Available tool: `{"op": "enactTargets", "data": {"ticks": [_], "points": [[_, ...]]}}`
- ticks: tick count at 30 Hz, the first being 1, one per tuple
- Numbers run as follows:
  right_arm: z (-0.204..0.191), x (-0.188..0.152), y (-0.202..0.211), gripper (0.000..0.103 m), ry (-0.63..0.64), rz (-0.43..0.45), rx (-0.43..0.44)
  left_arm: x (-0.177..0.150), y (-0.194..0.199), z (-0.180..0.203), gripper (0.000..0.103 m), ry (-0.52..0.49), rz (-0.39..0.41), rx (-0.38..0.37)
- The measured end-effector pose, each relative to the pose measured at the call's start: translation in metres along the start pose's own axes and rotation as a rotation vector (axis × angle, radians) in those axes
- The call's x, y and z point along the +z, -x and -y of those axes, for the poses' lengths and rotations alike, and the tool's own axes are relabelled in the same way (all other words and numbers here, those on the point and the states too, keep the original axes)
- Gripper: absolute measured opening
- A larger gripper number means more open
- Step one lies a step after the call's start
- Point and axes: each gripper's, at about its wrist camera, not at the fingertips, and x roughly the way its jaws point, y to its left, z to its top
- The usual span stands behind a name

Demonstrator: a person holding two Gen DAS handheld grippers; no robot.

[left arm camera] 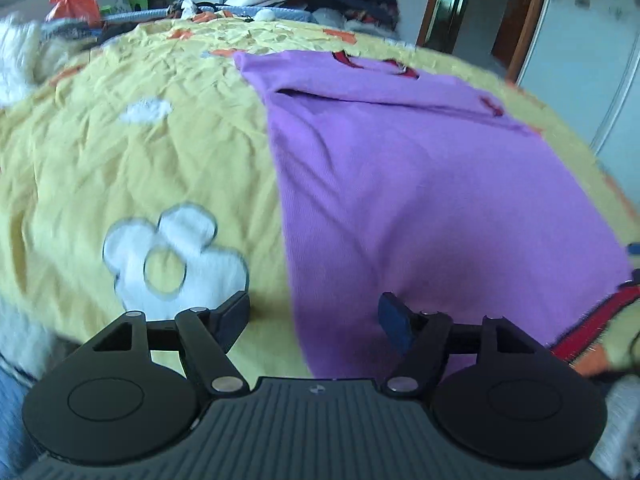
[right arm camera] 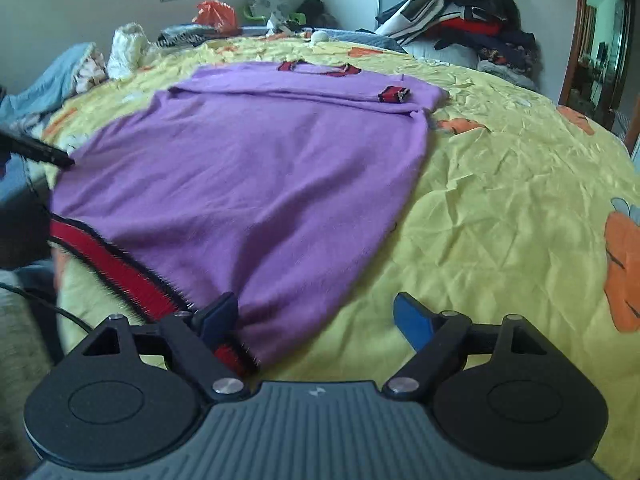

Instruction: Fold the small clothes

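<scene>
A purple knit sweater [left arm camera: 400, 184] with red and black trim lies flat on the yellow bedspread [left arm camera: 120, 152], sleeves folded across its upper part. It also shows in the right wrist view [right arm camera: 256, 176], with its red hem band [right arm camera: 116, 268] toward me. My left gripper [left arm camera: 316, 318] is open and empty, straddling the sweater's lower left edge. My right gripper [right arm camera: 316, 314] is open and empty, over the sweater's lower right corner. A folded red cuff [right arm camera: 394, 94] rests near the collar.
A pile of clothes [right arm camera: 460, 16] sits at the bed's far right. White and blue fabrics [right arm camera: 100, 56] lie at the far left. An orange bag [right arm camera: 214, 12] is near the window. A wooden door frame [right arm camera: 592, 40] stands at the right.
</scene>
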Motion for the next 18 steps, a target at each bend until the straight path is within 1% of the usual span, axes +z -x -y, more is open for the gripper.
{"op": "enactTargets", "data": {"ticks": [2,3,4,5,6,8,10,13,15,17,18], "points": [[0.007,-0.001,0.001,0.084,-0.077,0.016,0.08,-0.013,0.001,-0.02,0.07,0.095,0.011,-0.04],[0.01,-0.003,-0.002,0.08,-0.115,0.012,0.111,-0.018,0.002,-0.028,0.07,0.135,0.012,-0.069],[0.011,-0.006,-0.002,0.073,-0.138,0.025,0.121,-0.023,0.002,-0.037,0.07,0.177,0.018,-0.108],[0.012,-0.007,-0.002,0.062,-0.154,0.038,0.139,-0.03,0.002,-0.044,0.07,0.209,0.027,-0.149],[0.012,-0.008,-0.002,0.059,-0.18,0.044,0.164,-0.035,0.002,-0.048,0.07,0.229,0.031,-0.185],[0.012,-0.01,-0.003,0.058,-0.219,0.053,0.203,-0.043,-0.002,-0.055,0.07,0.259,0.034,-0.267],[0.007,-0.01,-0.005,0.058,-0.218,0.053,0.237,-0.048,-0.005,-0.057,0.07,0.257,0.057,-0.308],[0.005,-0.009,-0.007,0.059,-0.224,0.055,0.256,-0.053,-0.012,-0.059,0.07,0.264,0.071,-0.389],[0.007,-0.009,-0.007,0.059,-0.247,0.064,0.259,-0.057,-0.019,-0.058,0.07,0.261,0.077,-0.421],[0.008,-0.011,-0.007,0.059,-0.266,0.071,0.256,-0.064,-0.027,-0.056,0.069,0.268,0.085,-0.471],[0.006,-0.011,-0.007,0.059,-0.268,0.072,0.248,-0.067,-0.029,-0.055,0.068,0.27,0.094,-0.476]]}}
